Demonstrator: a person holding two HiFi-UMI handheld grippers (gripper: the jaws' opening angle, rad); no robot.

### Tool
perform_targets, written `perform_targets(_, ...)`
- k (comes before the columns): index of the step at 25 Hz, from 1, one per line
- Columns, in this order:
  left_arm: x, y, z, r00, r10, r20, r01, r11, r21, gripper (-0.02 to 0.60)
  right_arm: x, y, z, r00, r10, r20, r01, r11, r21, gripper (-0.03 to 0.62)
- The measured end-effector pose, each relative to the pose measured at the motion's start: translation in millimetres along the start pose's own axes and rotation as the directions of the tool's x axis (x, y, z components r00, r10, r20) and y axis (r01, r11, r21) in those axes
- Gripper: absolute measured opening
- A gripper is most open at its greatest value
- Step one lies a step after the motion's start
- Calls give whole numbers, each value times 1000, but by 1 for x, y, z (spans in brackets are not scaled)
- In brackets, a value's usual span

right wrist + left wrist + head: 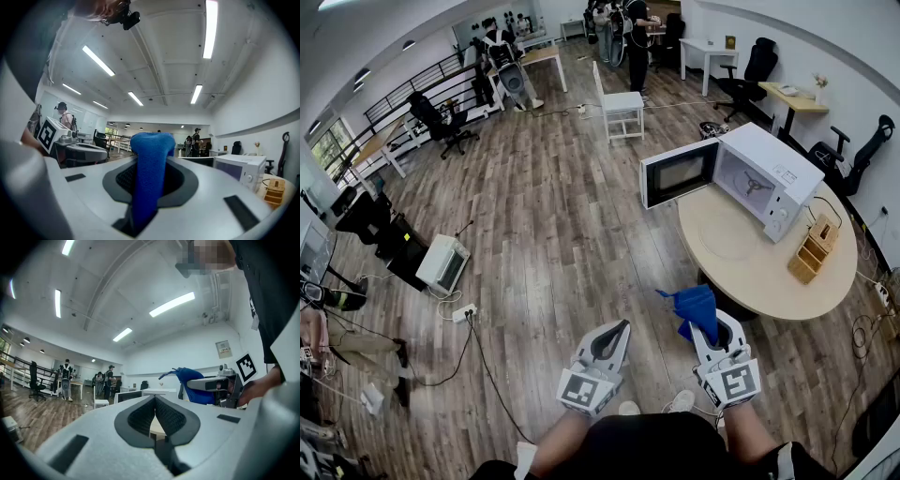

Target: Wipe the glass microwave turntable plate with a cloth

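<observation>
Closest to the lens, the right tongs [151,164] are clenched on a blue cloth [149,187], which stands up between the jaws and folds over past their tips. In the head view the cloth bunches out of the tongs toward the upper left, low in the frame and right of centre. The left tongs [154,399] sit just beside them at lower centre. Their jaw tips are pressed together with nothing held, and only a narrow slot shows behind the tips.

Up and to the right of both tongs stands a round light-wood table [769,281]. A white microwave [773,173] sits at its upper edge, and its door [677,173] is swung wide open to the left. A roller ring [757,185] lies bare on the cavity floor. On the tabletop in front of the microwave is what looks like the glass turntable plate [720,242], a faint round outline lying flat and well apart from both tongs. It is too faint to be sure. A small wooden organiser [814,249] stands at the table's right edge.

Farther out across the wood floor [553,234], a white chair [622,111] stands at upper centre. A white boxy appliance [442,262] lies at the left with a power strip [463,311] near it. People [637,37] stand along the top of the frame.
</observation>
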State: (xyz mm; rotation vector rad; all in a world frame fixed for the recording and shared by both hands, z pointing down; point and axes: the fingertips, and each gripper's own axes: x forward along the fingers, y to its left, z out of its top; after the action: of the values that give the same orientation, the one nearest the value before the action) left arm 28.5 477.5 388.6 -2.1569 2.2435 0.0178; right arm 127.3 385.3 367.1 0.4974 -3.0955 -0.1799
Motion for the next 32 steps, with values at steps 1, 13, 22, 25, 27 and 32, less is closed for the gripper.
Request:
perform_targets(1, -1, -1, -2, 1000, -5, 4, 5, 1000, -4, 6, 0, 1, 0, 1000, 1, -1, -1, 1000, 0, 69)
perform_targets(13, -15, 20, -10, 1000, -8, 28, 8, 1000, -19, 6, 4, 15, 5, 1000, -11, 25, 10, 1000, 26, 71)
perform_targets(22, 3, 42, -14, 999, -39, 16, 39, 999, -18, 6, 22, -1, -2, 998, -57, 21, 56, 997, 47, 71)
perform_targets(25, 26, 49, -16, 999, -50, 13, 50, 999, -17, 6, 37, -22, -6, 998, -65, 23, 64, 996, 61, 71)
perform_targets(27, 48, 54, -18, 998, -56, 7, 56, 998, -15, 6, 50, -38, -11, 997, -69, 25, 67, 995, 68, 71)
perform_targets(32, 106, 77, -25, 998, -59, -18, 58, 998, -38, 6, 89, -80, -22, 997, -74, 11, 74, 995, 69, 71)
